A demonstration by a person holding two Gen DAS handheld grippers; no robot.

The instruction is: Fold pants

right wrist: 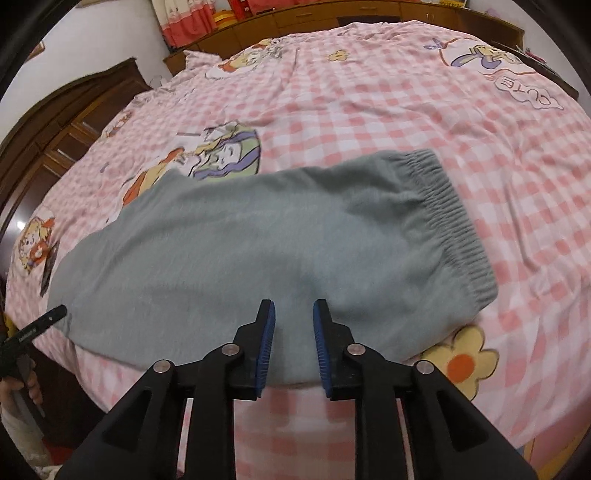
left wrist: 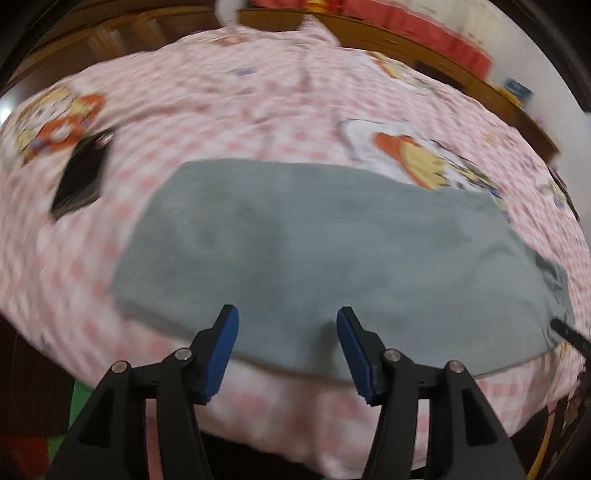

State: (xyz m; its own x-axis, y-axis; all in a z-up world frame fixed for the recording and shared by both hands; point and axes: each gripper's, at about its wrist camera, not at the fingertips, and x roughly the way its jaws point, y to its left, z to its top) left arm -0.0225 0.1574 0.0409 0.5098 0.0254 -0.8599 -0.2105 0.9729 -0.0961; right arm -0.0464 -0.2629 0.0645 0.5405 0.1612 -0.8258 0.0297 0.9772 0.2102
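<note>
Grey-green pants (right wrist: 266, 236) lie flat on the bed, folded lengthwise, with the elastic waistband (right wrist: 454, 218) at the right. They also show in the left wrist view (left wrist: 314, 251), blurred. My left gripper (left wrist: 287, 314) is open and empty, just above the pants' near edge. My right gripper (right wrist: 294, 308) is open with a narrower gap, empty, over the pants' near edge toward the waist end. The left gripper's finger tip (right wrist: 55, 314) shows at the far left of the right wrist view.
The bed has a pink checked sheet (right wrist: 369, 103) with cartoon prints. A black flat object (left wrist: 79, 177) lies on the sheet left of the pants. A wooden headboard and cabinets (right wrist: 295, 18) stand behind the bed. The bed's front edge is right below the grippers.
</note>
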